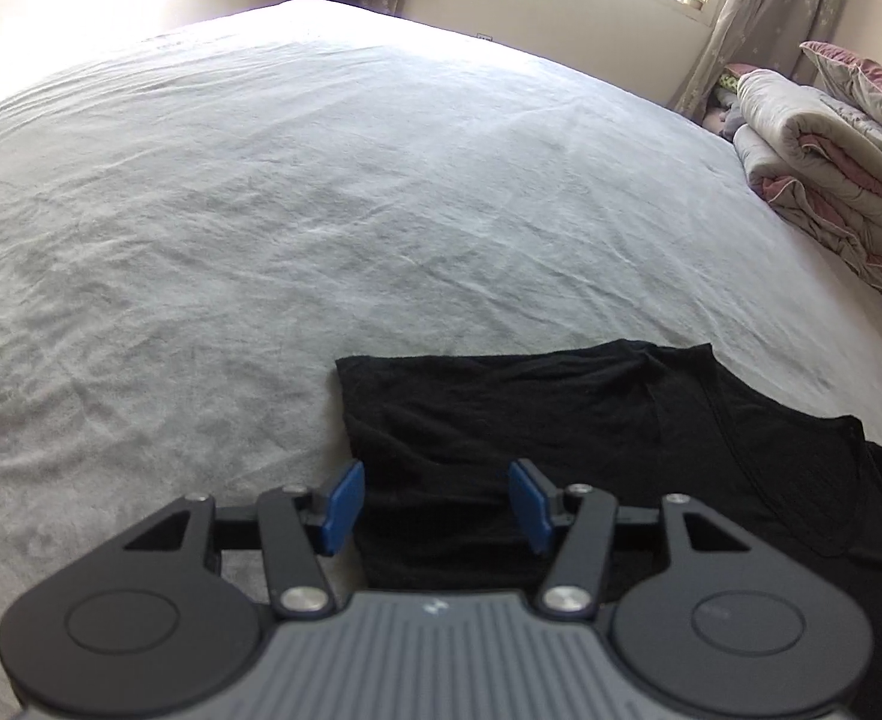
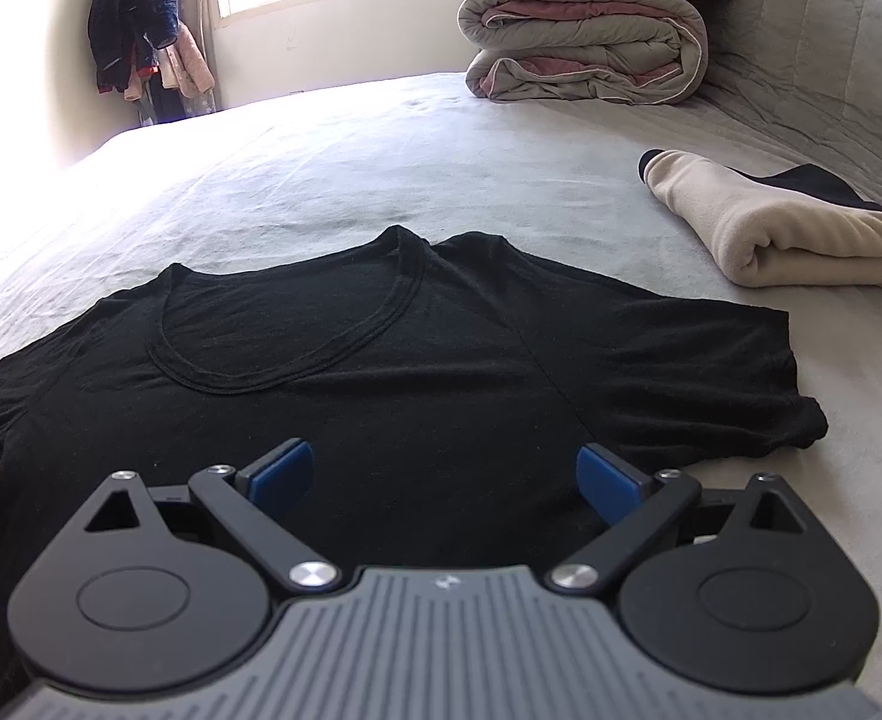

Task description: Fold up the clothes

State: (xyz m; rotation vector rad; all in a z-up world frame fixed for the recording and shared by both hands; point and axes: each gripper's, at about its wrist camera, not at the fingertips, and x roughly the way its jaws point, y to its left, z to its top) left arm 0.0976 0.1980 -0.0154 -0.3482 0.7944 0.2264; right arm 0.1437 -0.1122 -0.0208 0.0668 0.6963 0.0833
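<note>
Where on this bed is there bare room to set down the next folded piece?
The widest free patch is the grey sheet beyond and left of the black T-shirt. A narrower strip lies between the shirt's collar and the rolled quilt. The right side is crowded: a folded cream garment sits just past the sleeve.

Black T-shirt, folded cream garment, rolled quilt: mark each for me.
Black T-shirt (image 2: 381,372): right wrist view, chest below the neckline.
Folded cream garment (image 2: 759,222): right wrist view, top layer.
Rolled quilt (image 2: 585,54): right wrist view, middle of the roll.
</note>
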